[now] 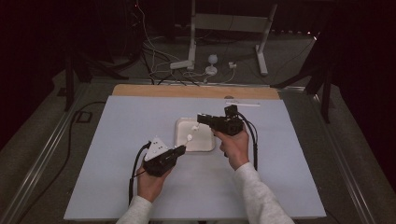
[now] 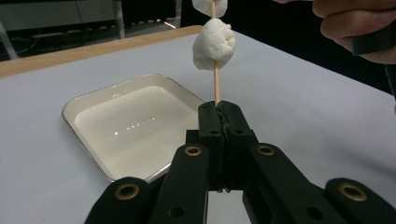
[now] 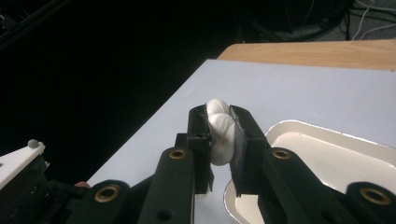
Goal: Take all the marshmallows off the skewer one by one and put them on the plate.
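White tabletop [image 1: 116,186], dark room behind. My left gripper [image 2: 219,112] has its jaws fully closed on a wooden skewer [image 2: 216,86], upright, one marshmallow [image 2: 214,44] threaded above the tray [image 2: 88,149]. My right gripper [image 3: 219,126] has its jaws pinched on a second marshmallow [image 3: 220,133].

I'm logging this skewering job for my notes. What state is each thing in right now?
Left tool: shut on the skewer.
Skewer: upright, two marshmallows threaded on it.
Lower marshmallow: pierced through by the skewer.
Right tool: shut on the top marshmallow.
Top marshmallow: squeezed between the pads.
Tray: flat on the table, nothing in it.
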Demonstrator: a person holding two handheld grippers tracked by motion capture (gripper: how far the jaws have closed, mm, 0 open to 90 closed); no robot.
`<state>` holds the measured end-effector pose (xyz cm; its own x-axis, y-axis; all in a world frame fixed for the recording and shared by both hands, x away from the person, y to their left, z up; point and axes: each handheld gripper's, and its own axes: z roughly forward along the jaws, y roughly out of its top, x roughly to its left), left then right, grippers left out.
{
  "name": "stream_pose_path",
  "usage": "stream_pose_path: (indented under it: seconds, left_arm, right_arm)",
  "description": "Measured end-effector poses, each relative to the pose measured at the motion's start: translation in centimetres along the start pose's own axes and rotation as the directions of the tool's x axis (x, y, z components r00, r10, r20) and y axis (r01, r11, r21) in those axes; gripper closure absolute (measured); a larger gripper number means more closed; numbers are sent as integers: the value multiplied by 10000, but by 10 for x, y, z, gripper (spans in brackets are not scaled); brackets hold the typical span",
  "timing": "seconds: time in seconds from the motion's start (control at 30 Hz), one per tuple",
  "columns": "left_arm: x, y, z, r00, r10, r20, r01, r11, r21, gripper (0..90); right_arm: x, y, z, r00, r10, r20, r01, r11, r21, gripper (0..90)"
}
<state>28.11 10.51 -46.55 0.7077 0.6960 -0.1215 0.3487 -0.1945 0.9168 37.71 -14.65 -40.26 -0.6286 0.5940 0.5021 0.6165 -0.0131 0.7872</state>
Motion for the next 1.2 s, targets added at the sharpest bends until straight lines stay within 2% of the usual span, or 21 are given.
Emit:
stream_pose_path:
  seconds: [0.23, 0.3, 0.33, 0.37, 0.4, 0.47, 0.5, 0.53, 0.57, 0.63, 0.77, 0.8, 0.83, 0.87, 1.03, 1.2]
  left_arm:
    - [1, 1, -4, 9997, 239, -37, -239, 9997, -62, 900]
    - [1, 1, -4, 9993, 344, -112, -344, 9994, 27, 900]
    - [1, -2, -4, 9984, 491, -273, -481, 9983, 342, 900]
    - [1, -2, -4, 9984, 491, -273, -481, 9983, 342, 900]
    - [3, -5, -4, 9986, 430, -323, -419, 9985, 355, 900]
    - [8, -4, -7, 9990, 30, -435, -22, 9998, 174, 900]
    - [8, -4, -7, 9990, 30, -435, -22, 9998, 174, 900]
    - [9, -3, -8, 9988, -52, -479, 58, 9999, 116, 900]
    - [9, -2, -8, 9985, -118, -543, 122, 9999, 75, 900]
    - [11, -1, -10, 9977, -319, -598, 320, 9995, 0, 900]
    - [16, -1, -14, 9953, -634, -737, 625, 9979, -146, 900]
    - [17, -1, -14, 9947, -712, -741, 699, 9974, -200, 900]
    - [18, -1, -15, 9944, -747, -746, 732, 9971, -228, 900]
    - [20, -2, -16, 9939, -806, -749, 790, 9966, -242, 900]
    - [21, -2, -16, 9932, -887, -758, 868, 9958, -277, 900]
    - [22, -2, -15, 9927, -921, -781, 905, 9956, -230, 900]
  right_arm:
    - [2, 4, -4, 9998, -110, 147, 115, 9995, -298, 806]
    - [2, 6, -7, 9993, -146, 341, 163, 9986, -502, 811]
    - [0, 9, -10, 9989, -154, 453, 184, 9977, -655, 812]
    - [0, 9, -10, 9989, -154, 453, 184, 9977, -655, 812]
    - [-5, 16, -20, 9992, 35, 400, 1, 9961, -882, 812]
    - [-5, 20, -26, 9969, -388, 684, 434, 9968, -676, 809]
    - [-4, 20, -28, 9943, -667, 832, 712, 9961, -519, 808]
    - [-4, 20, -28, 9943, -667, 832, 712, 9961, -519, 808]
    - [-2, 18, -28, 9899, -1034, 974, 1070, 9937, -325, 803]
    - [-2, 14, -26, 9872, -1211, 1038, 1237, 9921, -192, 799]
    - [-4, 6, -18, 9859, -1262, 1103, 1267, 9919, 24, 794]
    - [-6, 0, -12, 9825, -1405, 1220, 1377, 9900, 308, 789]
    - [-6, 0, -12, 9825, -1405, 1220, 1377, 9900, 308, 789]
    - [-8, -6, -4, 9791, -1546, 1325, 1472, 9870, 638, 787]
    - [-15, -21, 14, 9758, -1561, 1532, 1371, 9823, 1276, 777]
    - [-21, -29, 22, 9730, -1511, 1745, 1217, 9781, 1687, 770]
